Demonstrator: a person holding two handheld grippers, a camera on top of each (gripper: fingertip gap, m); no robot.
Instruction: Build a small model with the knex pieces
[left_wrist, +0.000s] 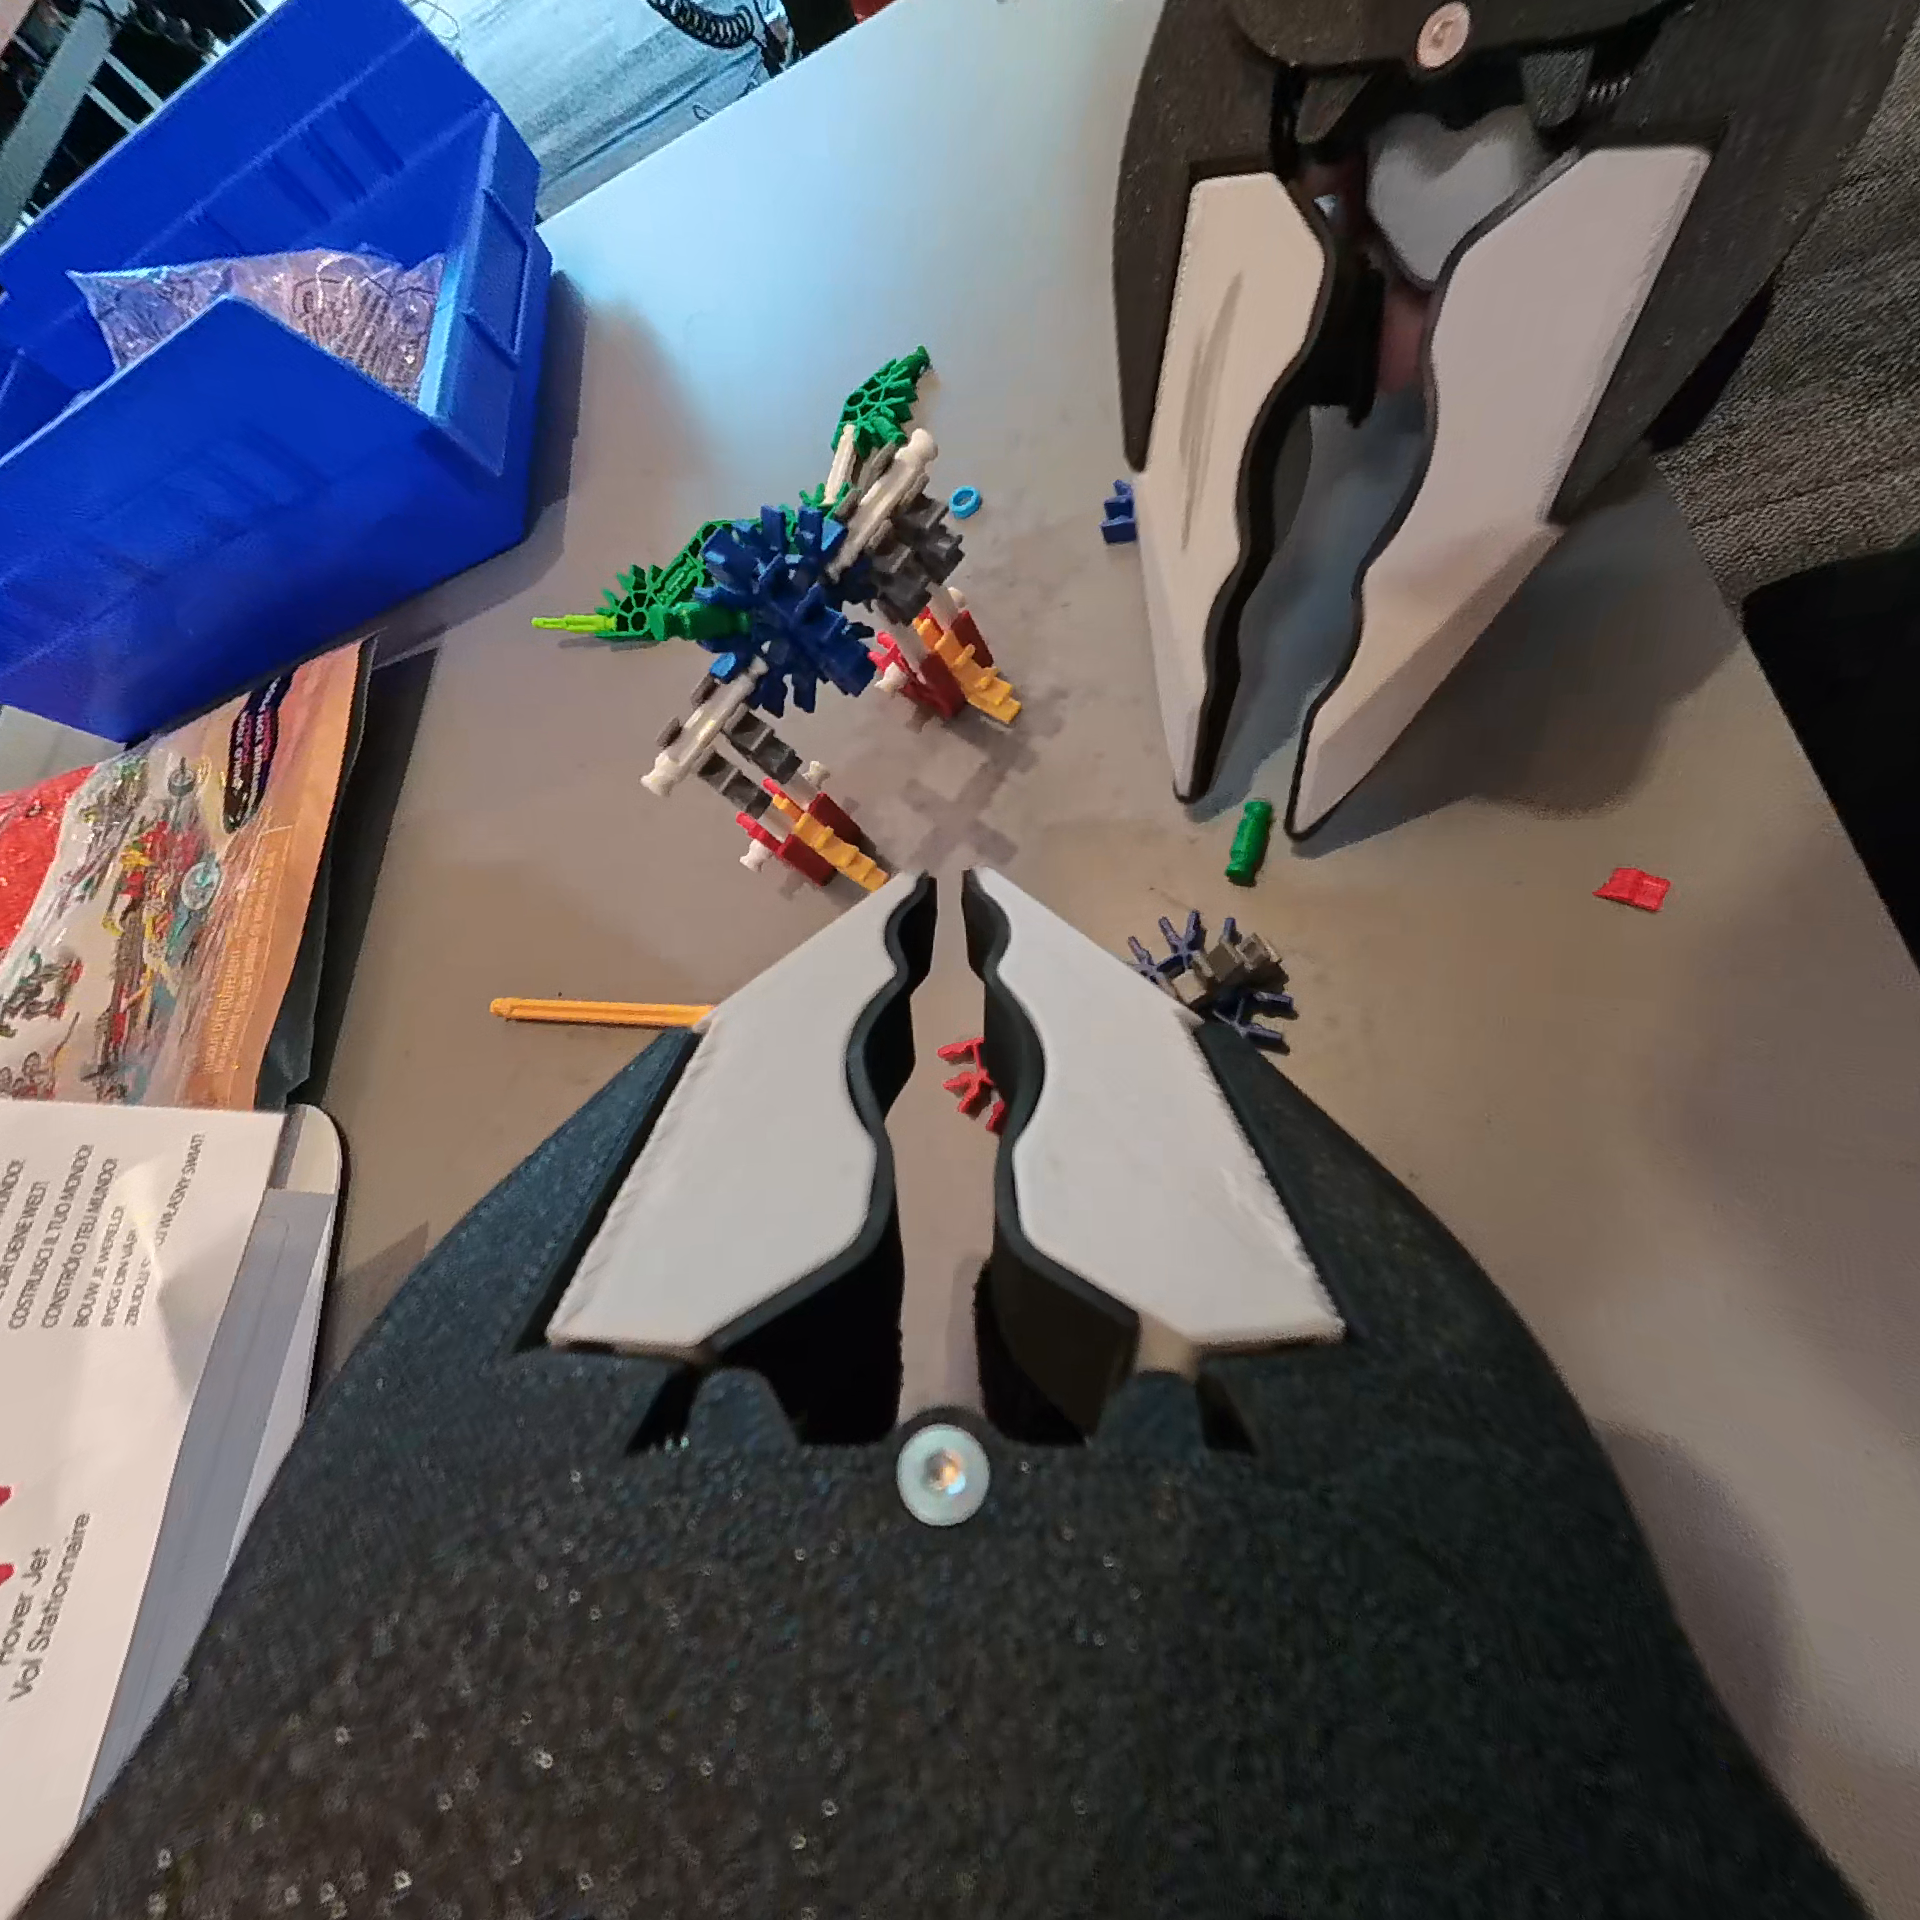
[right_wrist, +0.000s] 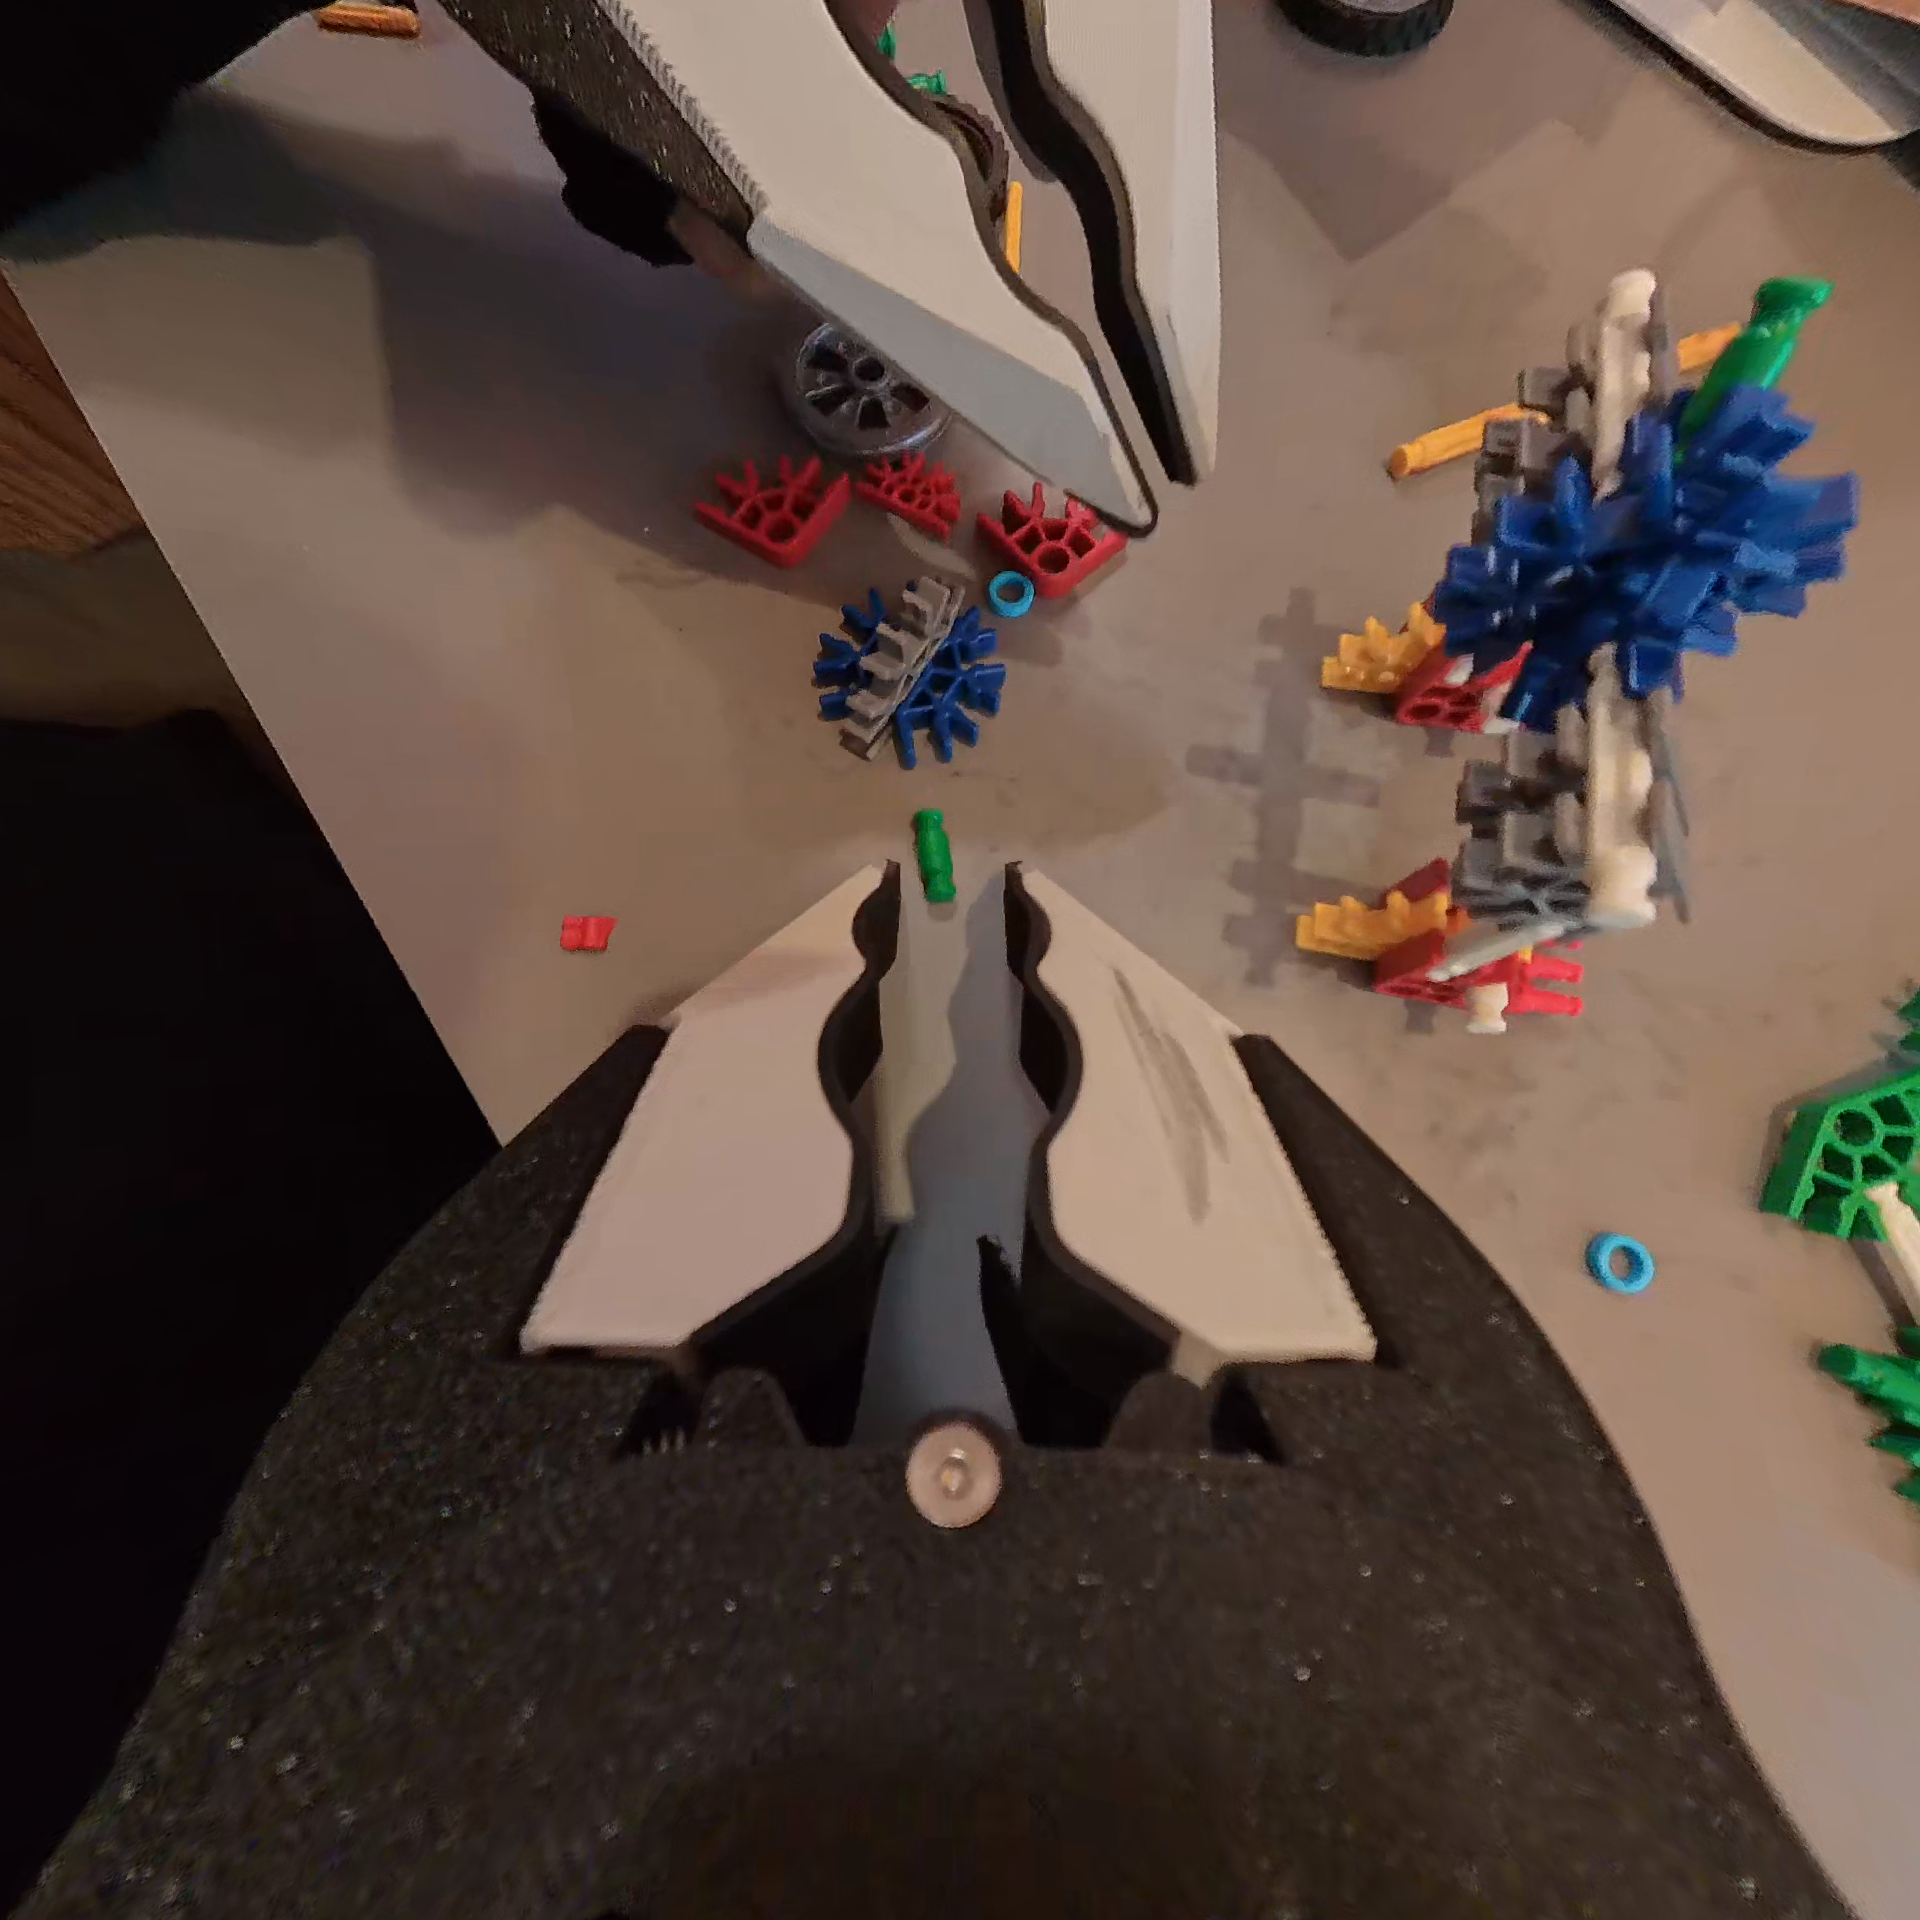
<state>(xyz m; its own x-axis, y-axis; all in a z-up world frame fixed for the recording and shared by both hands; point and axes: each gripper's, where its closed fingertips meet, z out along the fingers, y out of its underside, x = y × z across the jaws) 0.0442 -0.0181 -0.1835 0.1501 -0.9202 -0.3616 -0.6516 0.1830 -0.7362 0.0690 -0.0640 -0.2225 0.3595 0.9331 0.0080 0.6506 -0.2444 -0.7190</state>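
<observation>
A toy model of blue, grey, white, red, yellow and green snap-together pieces stands on the grey table; it also shows in the right wrist view. My left gripper is shut and empty, just in front of the model's red and yellow foot, over a red connector. It shows from the far side in the right wrist view. My right gripper is open, and a short green rod lies on the table between its fingertips, not gripped. That gripper and rod also show in the left wrist view.
A blue-and-grey connector cluster, red connectors, a grey wheel, light-blue rings and a small red piece lie loose. A yellow rod, a blue bin, a booklet and a white box sit left. My hands' fingertips stand some 7 centimetres from each other. My left gripper's tips are some 5 centimetres from the red connector. The right camera catches it too, in the right wrist view.
</observation>
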